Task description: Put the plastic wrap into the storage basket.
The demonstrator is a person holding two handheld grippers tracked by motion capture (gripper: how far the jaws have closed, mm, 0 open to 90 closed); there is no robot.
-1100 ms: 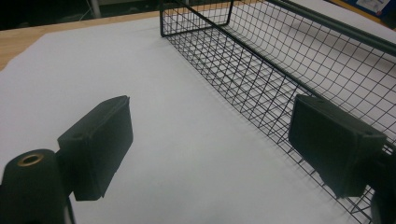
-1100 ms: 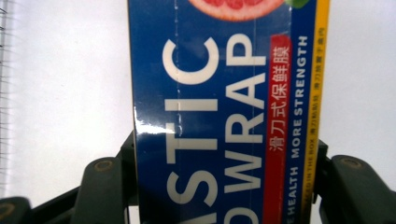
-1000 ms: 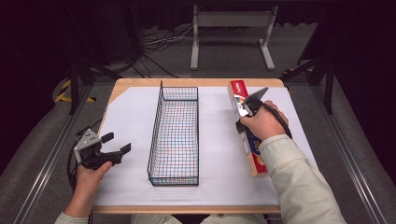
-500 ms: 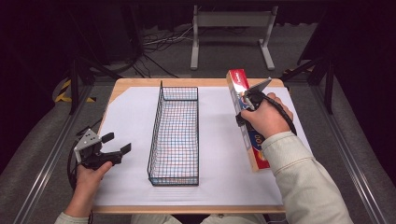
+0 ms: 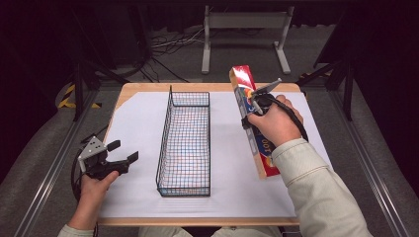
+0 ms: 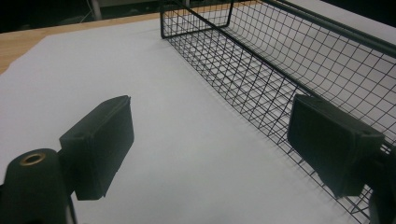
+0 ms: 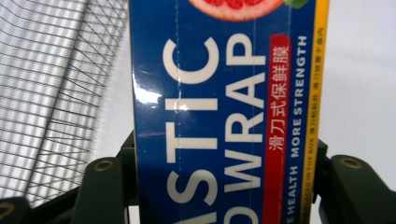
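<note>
We see our right gripper (image 5: pixel 256 102) clamped across a long box (image 5: pixel 250 118) of plastic wrap, its two jaws pressing the box's long sides in the right gripper view, where the blue face with white lettering (image 7: pixel 219 116) runs up between them. In the high view the box is tilted: its far end is raised off the table (image 5: pixel 148 123) while its near end sits low by our right sleeve (image 5: pixel 316 187), on the right side of the white sheet (image 5: pixel 133 133). A black wire basket (image 5: pixel 185 143) stands in the middle of the sheet, running near to far, just left of the box and apart from it. Our left gripper (image 5: pixel 123 152) rests at the near left of the table with its jaws spread and nothing between them; in the left gripper view they point across the bare sheet (image 6: pixel 187 140) toward the basket's side (image 6: pixel 280 60), close to it but not touching.
</note>
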